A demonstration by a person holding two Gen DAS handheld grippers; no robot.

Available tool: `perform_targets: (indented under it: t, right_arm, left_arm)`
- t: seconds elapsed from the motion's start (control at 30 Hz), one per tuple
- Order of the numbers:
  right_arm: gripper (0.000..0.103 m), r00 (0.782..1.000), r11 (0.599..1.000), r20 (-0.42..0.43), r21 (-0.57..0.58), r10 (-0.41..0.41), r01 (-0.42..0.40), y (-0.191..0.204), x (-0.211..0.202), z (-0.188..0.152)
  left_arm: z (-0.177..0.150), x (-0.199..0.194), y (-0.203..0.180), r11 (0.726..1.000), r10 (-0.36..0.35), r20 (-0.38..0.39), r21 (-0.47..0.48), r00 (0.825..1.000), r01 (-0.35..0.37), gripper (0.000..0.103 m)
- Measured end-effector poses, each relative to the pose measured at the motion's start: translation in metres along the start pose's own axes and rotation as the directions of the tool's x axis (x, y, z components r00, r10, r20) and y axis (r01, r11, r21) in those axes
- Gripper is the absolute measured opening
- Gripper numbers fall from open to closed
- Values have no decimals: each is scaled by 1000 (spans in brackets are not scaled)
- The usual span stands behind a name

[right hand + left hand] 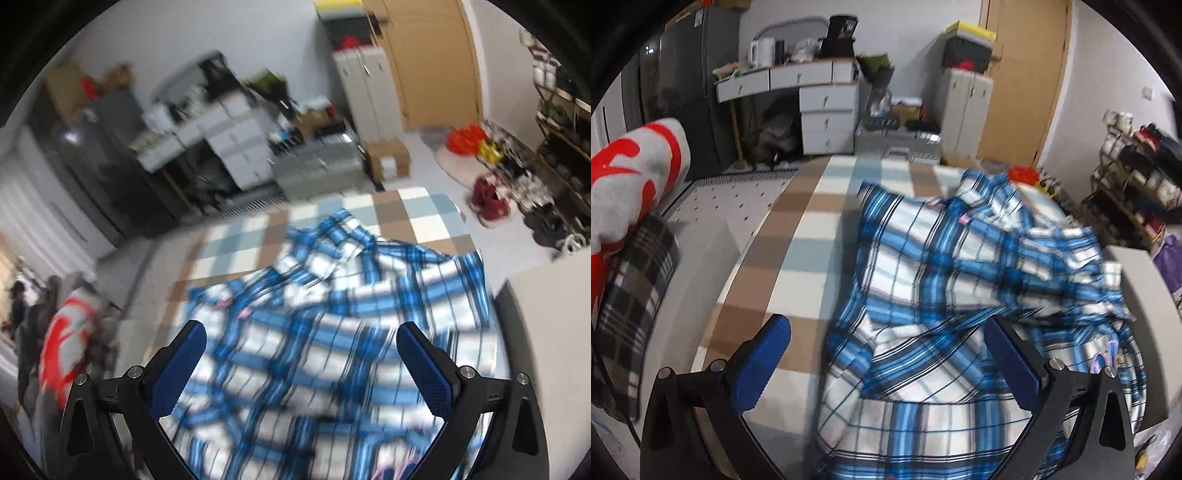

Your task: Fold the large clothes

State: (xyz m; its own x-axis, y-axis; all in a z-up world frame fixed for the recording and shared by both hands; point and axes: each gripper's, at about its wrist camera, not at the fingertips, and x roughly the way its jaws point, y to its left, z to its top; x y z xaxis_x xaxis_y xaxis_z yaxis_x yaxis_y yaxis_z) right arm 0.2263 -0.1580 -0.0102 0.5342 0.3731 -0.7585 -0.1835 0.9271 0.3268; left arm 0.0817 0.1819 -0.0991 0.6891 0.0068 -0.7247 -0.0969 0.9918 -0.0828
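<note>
Our blue plaid shirt lies rumpled on the checkered mat. A hasty grab risks pinching several bunched layers, folding it crooked. Our left gripper and right gripper tilt downward above it, fingers spread wide, grasping nothing.

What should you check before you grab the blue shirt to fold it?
1. Left gripper open with nothing between the pads: ok.
2. Right gripper open and empty: ok.
3. Shirt lying flat: not ok, it is bunched and creased.
4. Shirt fully on the checked cloth: not ok, one side hangs past its edge.
5. Collar or hem found for a grip: cannot tell, both views are blurred.
6. Pile at the side clear of the shirt: ok.
</note>
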Motion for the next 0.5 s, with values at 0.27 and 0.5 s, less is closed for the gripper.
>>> perform_targets:
  t: [0.27, 0.5]
  right_arm:
    - [103, 945, 986, -301, 57, -132, 156, -17, 177, 96]
    - [100, 887, 949, -350, -16, -300, 314, -23, 260, 129]
  left_arm:
    - [-1, 20, 6, 998, 17, -61, 55, 998, -14, 102]
    - [-1, 29, 18, 998, 8, -90, 69, 996, -1, 102]
